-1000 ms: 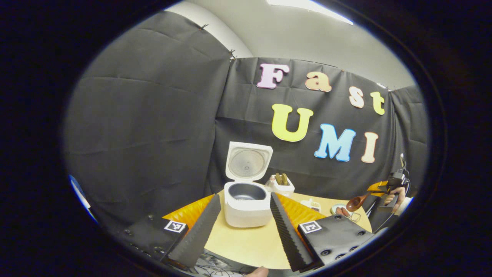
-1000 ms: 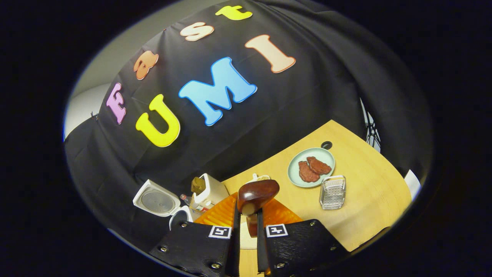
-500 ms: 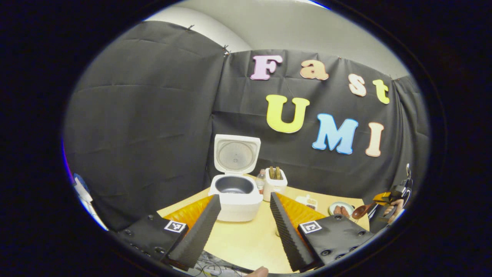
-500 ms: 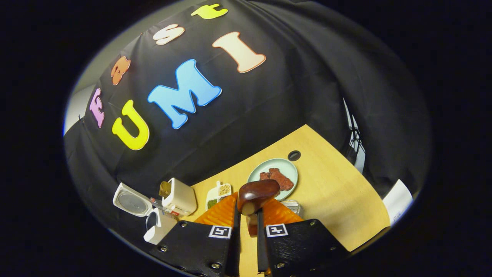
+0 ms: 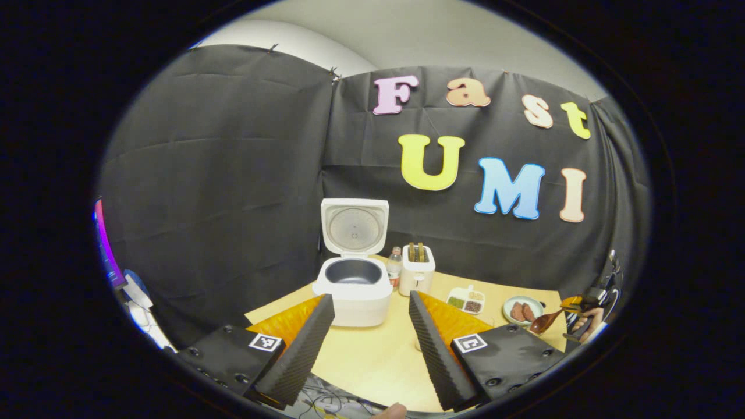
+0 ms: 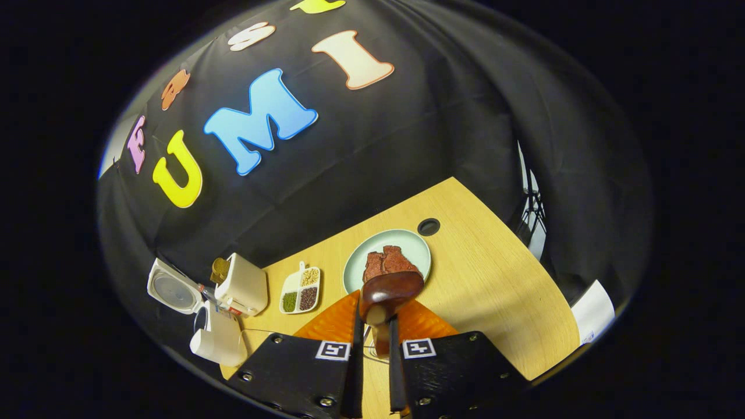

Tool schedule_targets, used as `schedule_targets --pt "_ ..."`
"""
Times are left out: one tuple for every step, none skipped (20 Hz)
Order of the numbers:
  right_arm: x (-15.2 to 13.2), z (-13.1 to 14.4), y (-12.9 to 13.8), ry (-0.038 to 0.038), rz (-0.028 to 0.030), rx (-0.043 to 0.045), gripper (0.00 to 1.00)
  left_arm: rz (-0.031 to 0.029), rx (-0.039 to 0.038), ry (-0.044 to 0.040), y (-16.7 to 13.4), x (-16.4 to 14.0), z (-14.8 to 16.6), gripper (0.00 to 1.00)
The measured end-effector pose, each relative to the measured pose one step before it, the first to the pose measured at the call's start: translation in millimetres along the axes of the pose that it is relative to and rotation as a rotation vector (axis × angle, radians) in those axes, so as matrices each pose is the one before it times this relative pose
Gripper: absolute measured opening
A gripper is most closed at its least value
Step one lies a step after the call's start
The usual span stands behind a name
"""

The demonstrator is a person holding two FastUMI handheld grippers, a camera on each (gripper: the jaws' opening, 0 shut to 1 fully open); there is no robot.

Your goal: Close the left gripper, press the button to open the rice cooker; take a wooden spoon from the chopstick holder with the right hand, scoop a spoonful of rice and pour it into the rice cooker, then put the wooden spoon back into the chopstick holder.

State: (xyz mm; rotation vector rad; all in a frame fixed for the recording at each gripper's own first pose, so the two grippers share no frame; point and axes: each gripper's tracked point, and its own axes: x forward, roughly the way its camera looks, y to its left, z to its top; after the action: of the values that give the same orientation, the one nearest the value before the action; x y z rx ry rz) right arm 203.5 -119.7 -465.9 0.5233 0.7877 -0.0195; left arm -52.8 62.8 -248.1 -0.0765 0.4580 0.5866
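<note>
Your right tongs (image 6: 372, 349) are clamped on the handle of the wooden spoon (image 6: 389, 294), both fingers pressing it from the two sides. The bowl of the spoon stands just past the fingertips, above the bench (image 6: 495, 285) and in front of the pale green plate (image 6: 358, 265) that carries red pieces of meat. To the left of the plate lies a small white divided dish (image 6: 300, 289) with grains and beans. Further left stands the white chopstick holder (image 6: 247, 283), and beside it the rice cooker (image 6: 218, 343) with its lid up.

Your left tongs (image 5: 369, 340) are apart, the two fingers spread wide with nothing between them, held above the near edge of the bench. Straight ahead of them stands the rice cooker, its lid (image 5: 354, 225) raised upright and the dark inner pot (image 5: 354, 272) open to see. Just right of it you find a small bottle (image 5: 394, 269) and then the chopstick holder. At the far right edge of the left gripper view, your hand (image 5: 588, 323) holds the right tongs with the spoon, well apart from the cooker.
</note>
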Motion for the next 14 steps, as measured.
schedule_targets --pt "2.33 -4.37 -1.54 0.00365 -0.00627 -0.01224 0.18 0.00751 0.0026 0.00665 0.5 -1.21 -1.71 0.85" --pt "4.08 -4.59 -2.26 -0.00013 -0.00864 -0.01755 0.18 0.00588 0.00321 0.00908 -1.35 -1.52 -2.92 0.85" --pt "2.94 -5.15 -1.53 0.00379 -0.00637 -0.02002 0.18 0.00549 0.00611 0.00573 -0.94 -1.8 -1.17 0.85" --pt "2.07 -4.98 -1.05 0.00115 -0.00939 -0.02451 0.18 0.00311 0.00774 0.00137 -0.71 -0.4 -0.09 0.92" --pt "2.41 -5.04 -1.88 0.00327 -0.00999 -0.02564 0.18 0.00044 0.00802 -0.00022 -2.02 -0.86 1.68 0.98" --pt "1.22 -5.67 0.18 0.00441 -0.00648 -0.02342 0.18 -0.00195 0.00712 -0.00231 -3.19 -1.25 0.9 0.96" --pt "0.7 -5.05 -0.72 0.00383 -0.00873 -0.02424 0.18 -0.00399 0.00592 -0.00209 -0.08 -13.86 -1.7 0.94" --pt "0.93 -5.2 -2.33 0.01134 -0.01635 -0.02159 0.18 -0.00605 0.00325 -0.00301 0.98 -1.63 0.88 0.93" --pt "-2.87 -4.81 -5.15 0.01044 -0.02029 -0.02445 0.18 -0.00837 0.0006 -0.00433 -1.53 0.26 1.68 0.91" --pt "-1.2 1.89 -3.44 -0.01082 -0.01679 -0.01566 0.22 -0.01083 -0.00007 -0.00382 -3.08 1.11 1.76 0.89" --pt "-4.1 3.29 -4.02 -0.0161 -0.00871 -0.00743 0.24 -0.01175 -0.00009 -0.00152 -3.14 2.44 1.96 0.88" --pt "-5.25 -3.5 1.35 0.00908 0.006 0.00089 0.25 -0.01379 -0.00122 -0.00403 -6.64 5.52 1.18 0.86" --pt "-5.56 -1.83 -5.87 0.00634 -0.01976 -0.00106 0.25 -0.01555 -0.00211 -0.00224 -3.91 4.13 2.1 0.86" --pt "-1.34 -2.35 -8.51 0.00777 -0.01601 0.00291 0.28 -0.01447 -0.00136 -0.00302 -2.3 2.58 1.13 0.86"
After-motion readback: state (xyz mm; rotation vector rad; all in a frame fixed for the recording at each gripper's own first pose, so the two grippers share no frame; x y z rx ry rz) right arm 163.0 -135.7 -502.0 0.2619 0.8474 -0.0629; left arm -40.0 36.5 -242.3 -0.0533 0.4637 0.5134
